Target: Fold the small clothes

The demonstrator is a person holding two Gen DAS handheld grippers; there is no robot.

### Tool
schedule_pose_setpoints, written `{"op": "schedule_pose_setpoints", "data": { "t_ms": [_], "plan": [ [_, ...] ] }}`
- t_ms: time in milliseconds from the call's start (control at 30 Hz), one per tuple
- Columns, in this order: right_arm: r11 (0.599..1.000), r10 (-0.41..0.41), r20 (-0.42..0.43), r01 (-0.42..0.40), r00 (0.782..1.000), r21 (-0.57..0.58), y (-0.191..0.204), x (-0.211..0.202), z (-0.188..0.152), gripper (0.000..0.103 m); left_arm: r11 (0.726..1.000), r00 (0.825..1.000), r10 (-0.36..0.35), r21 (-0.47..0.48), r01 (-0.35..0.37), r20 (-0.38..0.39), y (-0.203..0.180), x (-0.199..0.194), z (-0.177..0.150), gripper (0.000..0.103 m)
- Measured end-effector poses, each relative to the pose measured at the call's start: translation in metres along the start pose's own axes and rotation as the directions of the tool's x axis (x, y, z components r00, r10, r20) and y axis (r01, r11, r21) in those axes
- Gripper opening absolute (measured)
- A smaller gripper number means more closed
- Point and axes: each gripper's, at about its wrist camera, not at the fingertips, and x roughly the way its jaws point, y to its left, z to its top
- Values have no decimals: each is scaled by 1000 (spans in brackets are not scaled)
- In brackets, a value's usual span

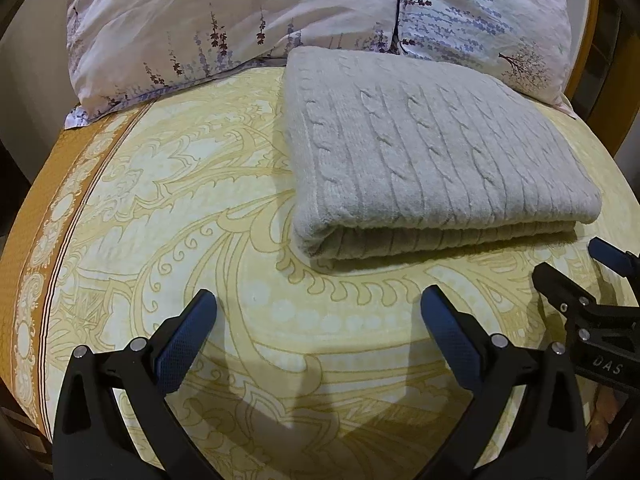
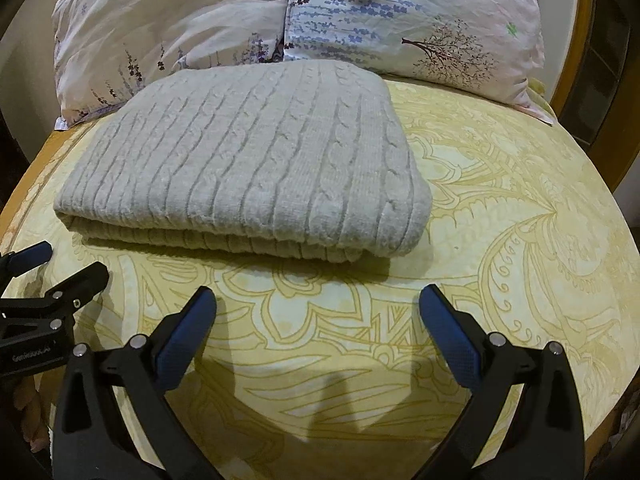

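Observation:
A pale grey cable-knit sweater lies folded into a thick rectangle on the bed; it also shows in the right wrist view. My left gripper is open and empty, hovering over the sheet just in front of the sweater's folded front edge. My right gripper is open and empty too, in front of the sweater's right front corner. The right gripper shows at the right edge of the left wrist view, and the left gripper at the left edge of the right wrist view. Neither touches the sweater.
The bed has a yellow ornamental-pattern sheet with an orange border at its left side. Two floral pillows lie behind the sweater. A wooden bed frame curves at the back right.

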Motion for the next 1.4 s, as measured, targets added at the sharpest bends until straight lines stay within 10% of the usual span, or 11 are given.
{"op": "schedule_pose_setpoints", "data": {
  "t_ms": [1400],
  "plan": [
    [1000,-4,-1,4,1000,6,-2,1,0,101,1000,1000,10,-18,-10,-22,0,2,1,102]
  ]
}}
